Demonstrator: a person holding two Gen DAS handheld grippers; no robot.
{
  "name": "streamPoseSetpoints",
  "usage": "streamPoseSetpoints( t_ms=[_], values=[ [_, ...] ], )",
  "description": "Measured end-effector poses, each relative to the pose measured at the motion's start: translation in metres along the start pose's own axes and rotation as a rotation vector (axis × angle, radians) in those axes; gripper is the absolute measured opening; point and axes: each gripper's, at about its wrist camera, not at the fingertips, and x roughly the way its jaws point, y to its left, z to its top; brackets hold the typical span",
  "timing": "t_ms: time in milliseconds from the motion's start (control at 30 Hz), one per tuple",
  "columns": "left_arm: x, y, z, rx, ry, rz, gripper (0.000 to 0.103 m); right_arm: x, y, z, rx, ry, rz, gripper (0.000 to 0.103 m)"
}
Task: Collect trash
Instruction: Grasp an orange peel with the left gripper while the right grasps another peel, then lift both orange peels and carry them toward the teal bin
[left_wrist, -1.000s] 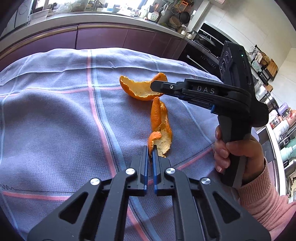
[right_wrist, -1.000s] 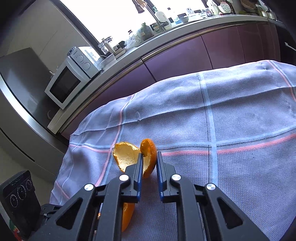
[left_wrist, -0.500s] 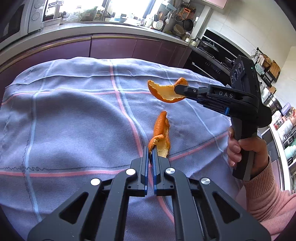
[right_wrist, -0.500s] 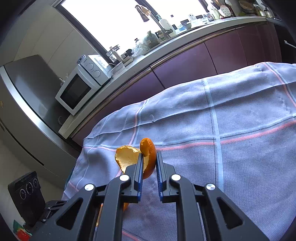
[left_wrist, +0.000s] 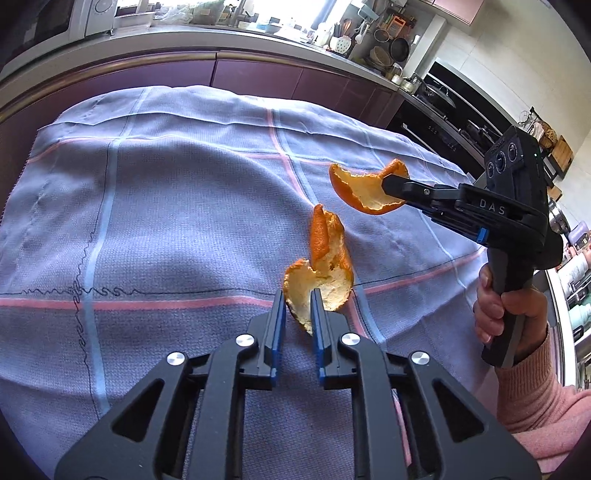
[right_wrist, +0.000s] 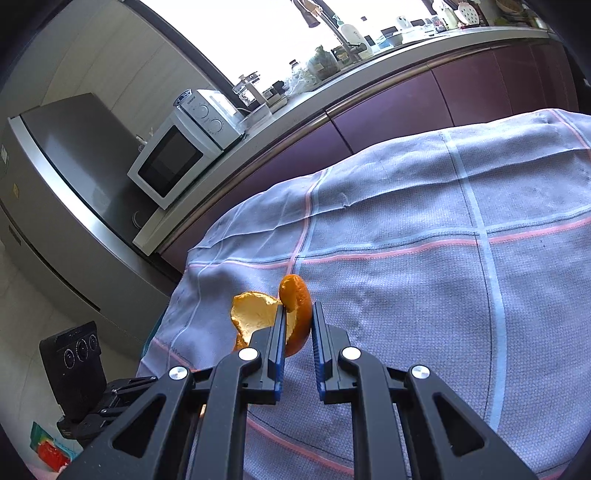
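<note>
At the bottom centre of the left wrist view, left gripper (left_wrist: 297, 306): matte black plastic fingers, blue pads, jaws opening, with a long curled orange peel (left_wrist: 325, 269) between them, pithy white inside, glossy rind outside; whether the pads press it, cannot tell. Beneath, a woven lavender tablecloth (left_wrist: 166, 221) with pink and blue stripes. Mid right, the right gripper (left_wrist: 386, 182) points left, clamped on a cup-shaped peel piece (left_wrist: 360, 190) held clear of the cloth. A hand (left_wrist: 511, 314) in a pink ribbed sleeve wraps its handle. Right wrist view: that peel piece (right_wrist: 291, 314) pinched between the pads; white microwave (right_wrist: 177, 155) far upper left on the counter.
</note>
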Motion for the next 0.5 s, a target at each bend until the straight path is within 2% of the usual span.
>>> streamPoseSetpoints(
  t_ms=[167,233,500],
  values=[
    [0.005,-0.002,0.001,-0.005,-0.001,-0.007,0.013,0.001,0.0,-0.001,0.006,0.005,0.001,0.012],
    [0.005,-0.003,0.001,-0.003,-0.003,-0.007,0.008,0.0,0.002,-0.002,0.004,0.004,0.003,0.012],
    [-0.008,-0.007,-0.002,0.01,-0.042,-0.007,0.005,-0.006,0.01,-0.004,-0.004,-0.006,0.023,0.012]
  ],
)
